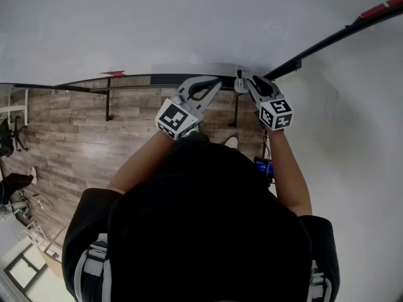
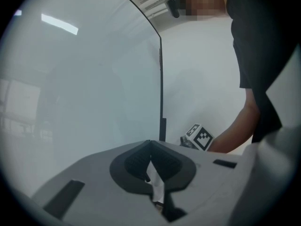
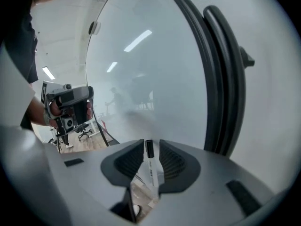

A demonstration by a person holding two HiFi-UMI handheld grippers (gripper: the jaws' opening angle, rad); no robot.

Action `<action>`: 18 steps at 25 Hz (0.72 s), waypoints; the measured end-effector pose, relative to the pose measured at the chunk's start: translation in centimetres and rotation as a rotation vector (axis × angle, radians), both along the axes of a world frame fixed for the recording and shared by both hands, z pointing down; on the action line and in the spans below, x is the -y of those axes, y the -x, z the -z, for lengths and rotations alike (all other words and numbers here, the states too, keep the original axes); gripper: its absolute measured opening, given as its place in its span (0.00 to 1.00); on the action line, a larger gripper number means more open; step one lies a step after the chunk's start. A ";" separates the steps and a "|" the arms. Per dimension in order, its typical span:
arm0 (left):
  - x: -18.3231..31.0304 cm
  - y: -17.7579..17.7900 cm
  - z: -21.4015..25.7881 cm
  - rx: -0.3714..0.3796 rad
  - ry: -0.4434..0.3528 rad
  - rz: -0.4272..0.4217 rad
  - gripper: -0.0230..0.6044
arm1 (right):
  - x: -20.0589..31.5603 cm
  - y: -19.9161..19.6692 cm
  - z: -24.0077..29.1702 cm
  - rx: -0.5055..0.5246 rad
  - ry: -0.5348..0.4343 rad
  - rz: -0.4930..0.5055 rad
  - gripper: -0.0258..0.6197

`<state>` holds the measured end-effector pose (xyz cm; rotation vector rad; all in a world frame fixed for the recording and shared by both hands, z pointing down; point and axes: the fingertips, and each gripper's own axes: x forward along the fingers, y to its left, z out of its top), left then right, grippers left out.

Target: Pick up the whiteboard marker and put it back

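Note:
A whiteboard marker with a white body and a black cap lies lengthwise between the jaws of my right gripper. The jaws stand open, with a sliver of room beside the marker. In the head view that gripper is up against the whiteboard, at its dark lower ledge. My left gripper hovers just left of it at the same ledge. In its own view the left gripper is shut, tips touching, with nothing seen held.
The whiteboard's dark frame runs close on the right of the right gripper. Under the board are its stand legs on a wooden floor. An office chair stands at the far left.

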<state>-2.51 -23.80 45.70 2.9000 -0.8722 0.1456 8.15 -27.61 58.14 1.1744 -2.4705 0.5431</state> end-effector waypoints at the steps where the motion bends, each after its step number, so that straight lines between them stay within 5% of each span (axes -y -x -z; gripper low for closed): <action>1: -0.1 0.0 0.2 -0.001 -0.001 -0.001 0.04 | -0.3 0.0 0.9 0.002 -0.021 0.001 0.19; 18: -2.4 0.0 6.3 -0.043 -0.079 0.000 0.04 | -6.6 3.7 18.5 0.077 -0.400 0.125 0.04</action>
